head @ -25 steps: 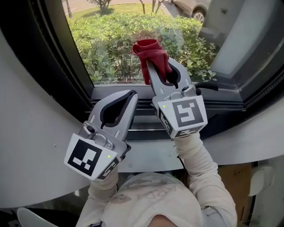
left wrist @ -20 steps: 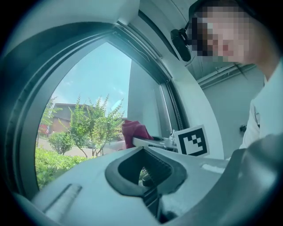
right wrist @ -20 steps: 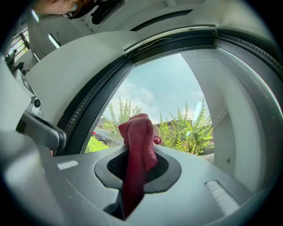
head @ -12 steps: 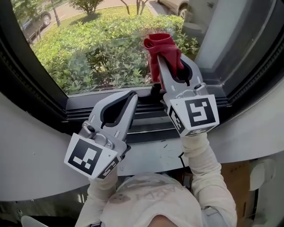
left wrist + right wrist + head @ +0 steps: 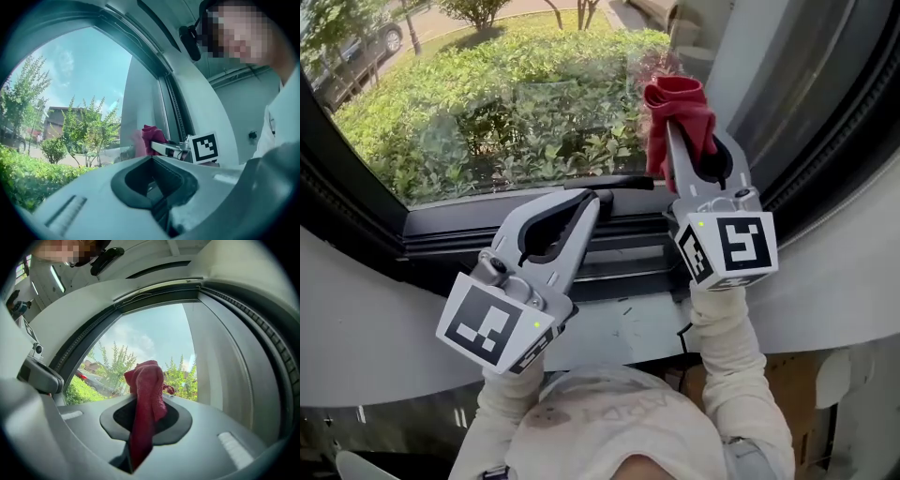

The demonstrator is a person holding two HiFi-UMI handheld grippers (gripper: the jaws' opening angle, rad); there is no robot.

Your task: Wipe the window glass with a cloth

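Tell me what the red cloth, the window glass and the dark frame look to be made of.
Cloth: soft textile, perhaps microfibre or terry; its matte, fuzzy surface bunches in limp folds.
Glass: clear pane, smooth and glossy; shrubs show through it under faint reflections.
Frame: dark and matte, with ribbed tracks; likely painted metal or plastic with rubber seals, hard to tell which.

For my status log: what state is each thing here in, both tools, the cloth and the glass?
Left tool: shut, empty.
Right tool: shut on the cloth, held up at the glass.
Cloth: bunched, clamped between the right tool's jaws, top poking out past them.
Glass: unbroken and see-through; whether the cloth touches it cannot be told.
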